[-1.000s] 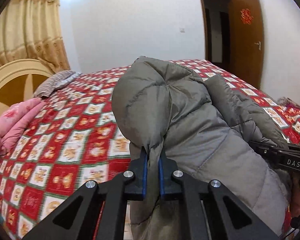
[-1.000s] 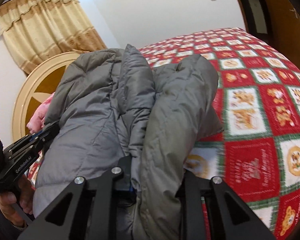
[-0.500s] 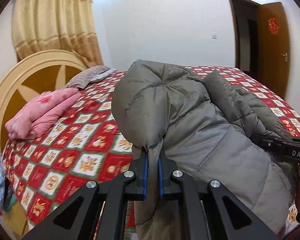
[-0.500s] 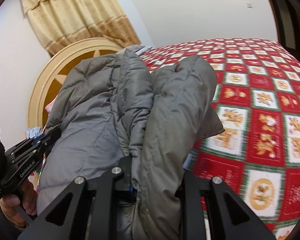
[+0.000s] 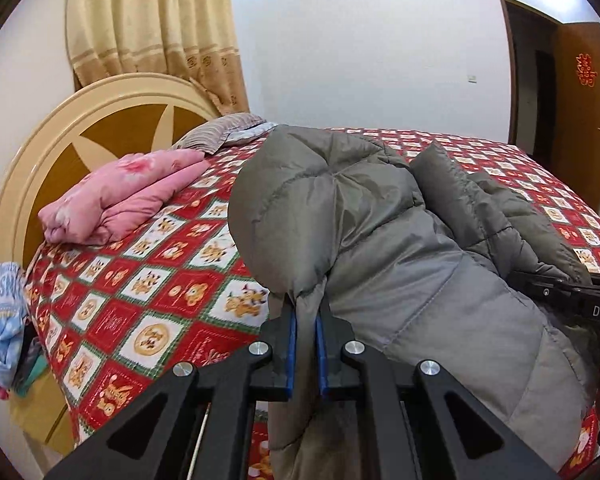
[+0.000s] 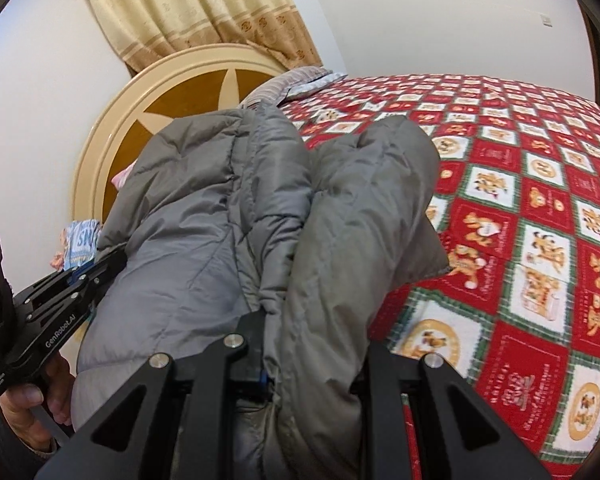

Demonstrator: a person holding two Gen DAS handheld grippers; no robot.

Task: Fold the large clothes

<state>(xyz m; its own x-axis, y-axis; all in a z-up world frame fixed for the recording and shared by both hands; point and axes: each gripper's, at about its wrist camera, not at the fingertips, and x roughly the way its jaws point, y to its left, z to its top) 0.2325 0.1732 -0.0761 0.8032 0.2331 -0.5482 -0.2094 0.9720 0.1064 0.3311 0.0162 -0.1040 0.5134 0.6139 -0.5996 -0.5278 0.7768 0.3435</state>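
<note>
While both hand-held grippers clamp it, the grey jacket hangs above the bed.

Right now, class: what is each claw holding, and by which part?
Both hold the grey padded coat: left claw pinches a thin edge fold, right claw grips a thick bunched fold.

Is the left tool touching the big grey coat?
Touching. In the left wrist view, the left tool pinches a thin fold of the grey coat between its blue pads.
</note>
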